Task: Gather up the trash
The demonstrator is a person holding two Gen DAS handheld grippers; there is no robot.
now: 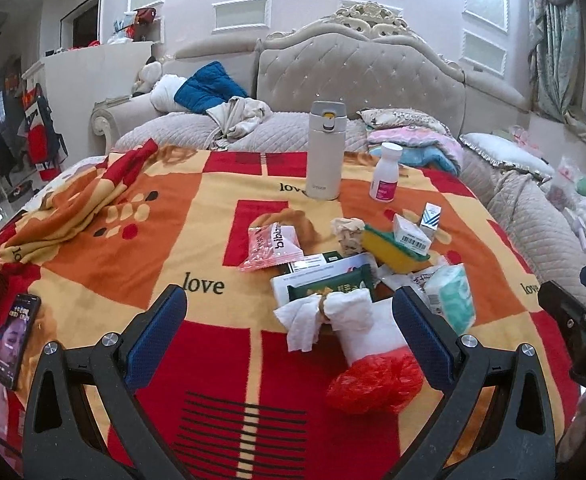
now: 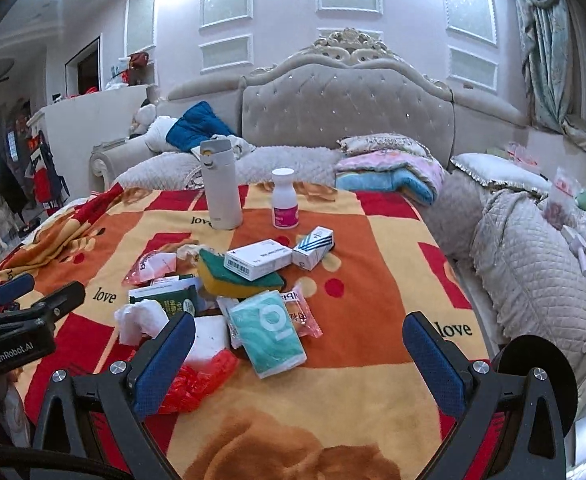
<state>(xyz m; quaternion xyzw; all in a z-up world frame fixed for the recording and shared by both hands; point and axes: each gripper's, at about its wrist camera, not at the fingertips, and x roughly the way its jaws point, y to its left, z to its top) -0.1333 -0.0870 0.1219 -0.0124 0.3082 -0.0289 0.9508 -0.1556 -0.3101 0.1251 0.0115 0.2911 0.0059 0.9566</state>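
Hovering over the bed, left claw (image 1: 289, 324) and right claw (image 2: 299, 344) both gape, empty. Trash heap mid-blanket (image 1: 173, 240): crumpled tissue (image 1: 305, 320) nearest, light, soft, crushable; pinch its bunched middle. Red plastic bag (image 1: 377, 380) beside it, slippery, limp.

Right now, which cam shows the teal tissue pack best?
Right wrist. There the teal tissue pack lies face-up near centre, whole, its white logo readable, between the open right tongs. The left wrist view shows it only edge-on at the pile's right side, foreshortened, just beyond one finger of the open left tongs.
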